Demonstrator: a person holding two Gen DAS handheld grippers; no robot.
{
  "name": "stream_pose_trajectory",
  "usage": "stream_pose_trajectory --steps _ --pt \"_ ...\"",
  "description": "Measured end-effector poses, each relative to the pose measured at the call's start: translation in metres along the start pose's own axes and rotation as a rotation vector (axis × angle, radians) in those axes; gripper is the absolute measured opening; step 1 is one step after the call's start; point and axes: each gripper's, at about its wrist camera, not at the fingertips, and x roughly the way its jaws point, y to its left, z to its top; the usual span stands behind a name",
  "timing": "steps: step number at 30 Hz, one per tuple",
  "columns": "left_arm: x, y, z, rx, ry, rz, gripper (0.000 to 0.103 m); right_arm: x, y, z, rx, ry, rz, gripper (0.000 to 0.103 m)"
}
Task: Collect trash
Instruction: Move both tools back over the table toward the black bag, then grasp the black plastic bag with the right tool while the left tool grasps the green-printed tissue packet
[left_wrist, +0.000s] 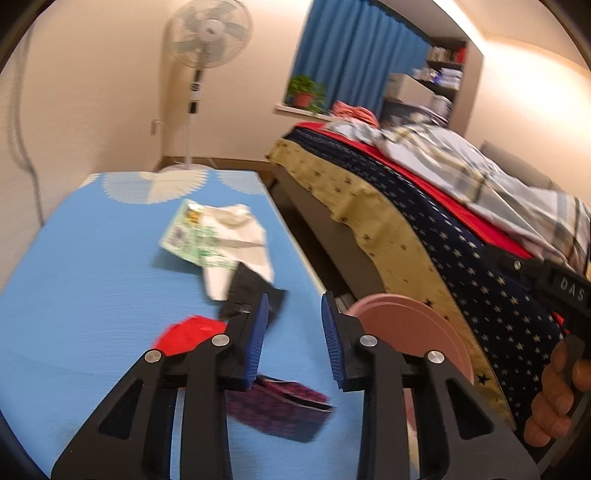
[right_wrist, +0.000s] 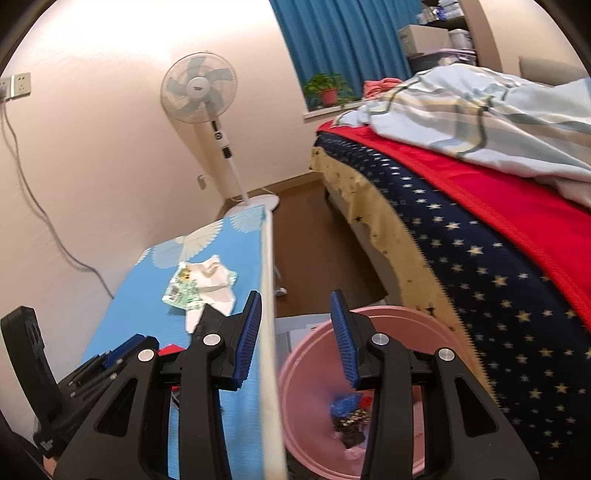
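Hovering over the blue table (left_wrist: 74, 258), left gripper (left_wrist: 293, 332) apart and empty, wrappers (left_wrist: 218, 236) beyond it (blurred), right gripper (right_wrist: 295, 336) apart above pink bin (right_wrist: 310, 362) holding scraps (right_wrist: 349, 413).

Left gripper (left_wrist: 293, 332) was held with jaws parted, a clear gap between the two blue-padded fingers (left_wrist: 258, 332), nothing between them; both black finger arms ran forward from the bottom of the left wrist view. Right gripper (right_wrist: 295, 336) likewise stood with jaws apart and empty, its blue pads (right_wrist: 248, 339) well separated. In the right wrist view the left gripper appeared at lower left, just beside the right one. In the left wrist view the right hand (left_wrist: 557, 391) showed at the right edge, fingers wrapped round the black handle.
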Motion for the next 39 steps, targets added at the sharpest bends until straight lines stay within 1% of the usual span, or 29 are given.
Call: stream_pose_trajectory --steps 2,8,15,19,23,28,36,37,39 --pt "-0.006 0.015 0.003 -0.027 -0.023 0.040 0.025 0.008 0.009 -0.002 -0.009 0.010 0.022 0.038" --pt "-0.014 0.053 0.008 -0.109 -0.052 0.119 0.025 0.029 0.027 -0.012 -0.024 0.048 0.074 0.037" --pt "-0.013 0.075 0.005 -0.142 -0.049 0.157 0.025 0.057 0.052 -0.023 -0.026 0.096 0.145 0.037" --pt "-0.005 0.087 0.007 -0.141 -0.041 0.165 0.025 0.080 0.064 -0.032 -0.013 0.134 0.188 0.037" --pt "0.005 0.098 0.010 -0.127 -0.035 0.175 0.025 0.107 0.072 -0.039 0.004 0.198 0.246 0.037" --pt "0.020 0.113 0.019 -0.122 -0.029 0.166 0.025 0.134 0.078 -0.045 0.025 0.261 0.276 0.039" --pt "0.059 0.129 0.032 -0.173 0.018 0.114 0.025 0.172 0.078 -0.049 0.072 0.378 0.298 0.042" --pt "0.065 0.132 0.034 -0.184 0.027 0.109 0.026 0.175 0.078 -0.049 0.068 0.388 0.293 0.043" --pt "0.077 0.137 0.037 -0.203 0.050 0.097 0.031 0.181 0.078 -0.051 0.062 0.411 0.281 0.046"
